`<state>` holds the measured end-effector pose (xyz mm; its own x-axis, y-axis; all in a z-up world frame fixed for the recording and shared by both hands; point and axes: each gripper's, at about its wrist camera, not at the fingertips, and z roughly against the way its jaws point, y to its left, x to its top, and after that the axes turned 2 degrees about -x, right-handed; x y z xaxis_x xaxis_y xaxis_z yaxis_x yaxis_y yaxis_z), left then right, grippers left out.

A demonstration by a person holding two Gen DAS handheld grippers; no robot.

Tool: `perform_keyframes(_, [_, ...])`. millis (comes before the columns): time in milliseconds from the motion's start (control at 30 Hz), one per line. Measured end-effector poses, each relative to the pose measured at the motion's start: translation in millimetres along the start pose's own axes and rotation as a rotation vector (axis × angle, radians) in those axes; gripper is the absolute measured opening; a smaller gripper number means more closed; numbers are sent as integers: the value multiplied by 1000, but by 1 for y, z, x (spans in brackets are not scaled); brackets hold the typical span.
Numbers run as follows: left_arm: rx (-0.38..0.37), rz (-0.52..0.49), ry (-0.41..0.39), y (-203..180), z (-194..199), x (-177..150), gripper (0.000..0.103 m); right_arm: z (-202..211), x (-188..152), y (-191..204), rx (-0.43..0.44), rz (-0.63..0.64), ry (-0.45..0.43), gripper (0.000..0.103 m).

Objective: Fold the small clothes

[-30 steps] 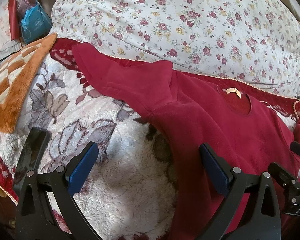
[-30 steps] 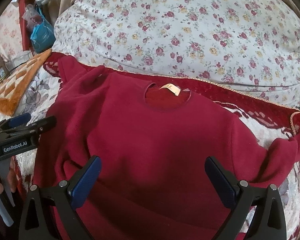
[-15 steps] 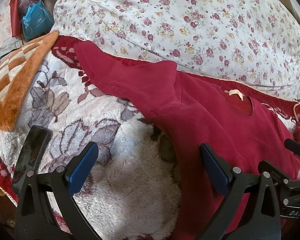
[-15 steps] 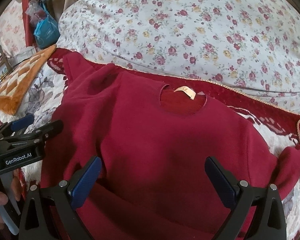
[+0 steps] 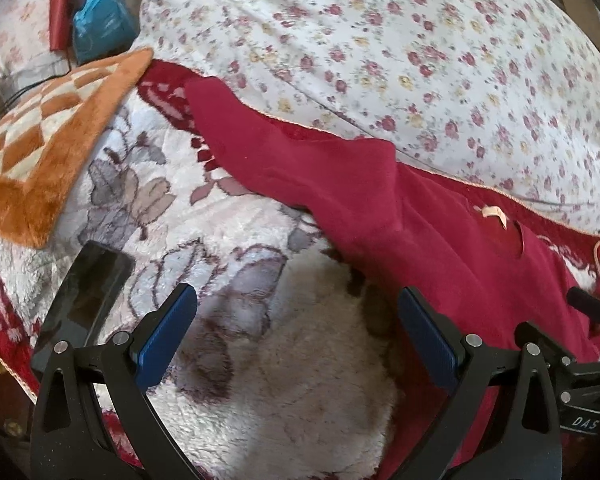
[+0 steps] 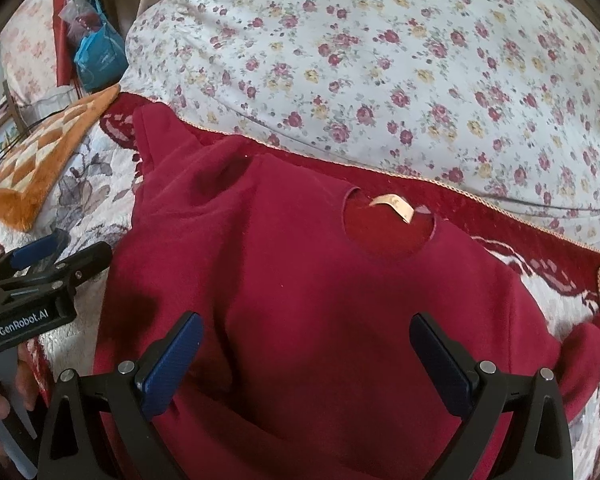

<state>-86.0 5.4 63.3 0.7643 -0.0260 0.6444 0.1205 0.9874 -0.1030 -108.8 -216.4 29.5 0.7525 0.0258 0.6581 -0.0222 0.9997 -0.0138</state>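
Note:
A small dark red fleece sweater lies front up on a plush floral blanket, neck hole and tan label toward the far side. Its left sleeve stretches out to the far left. My left gripper is open and empty, low over the blanket beside the sweater's left edge. My right gripper is open and empty over the sweater's chest. The left gripper also shows at the left of the right wrist view.
A big flowered pillow lies behind the sweater. An orange checked mat sits at the far left, a blue bag behind it. A black phone lies on the blanket by my left finger.
Both grippers have moved forward a little and lower toward the sweater, so it looks larger. Both stay open. The sweater has not moved.

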Motion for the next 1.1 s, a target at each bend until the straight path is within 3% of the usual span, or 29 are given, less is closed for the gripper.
perform_keyframes(300, [-1,-10,2,0,-4,0,101,-8,5,2,-6,-11,11,103])
perform_keyframes(567, [35,44,4,18,-6,1,101,-13,24,9,17,1,0,101])
perform_keyframes(667, [68,87,2,31,-6,2,101,-19,43,23,63,30,-2,88])
perform_keyframes(833, [119,120,-6,47,-7,6,101,-40,98,59,188,82,-5,83])
perform_keyframes(1100, [139,154,19,66,-19,13,101,-93,181,152,269,259,-2,83])
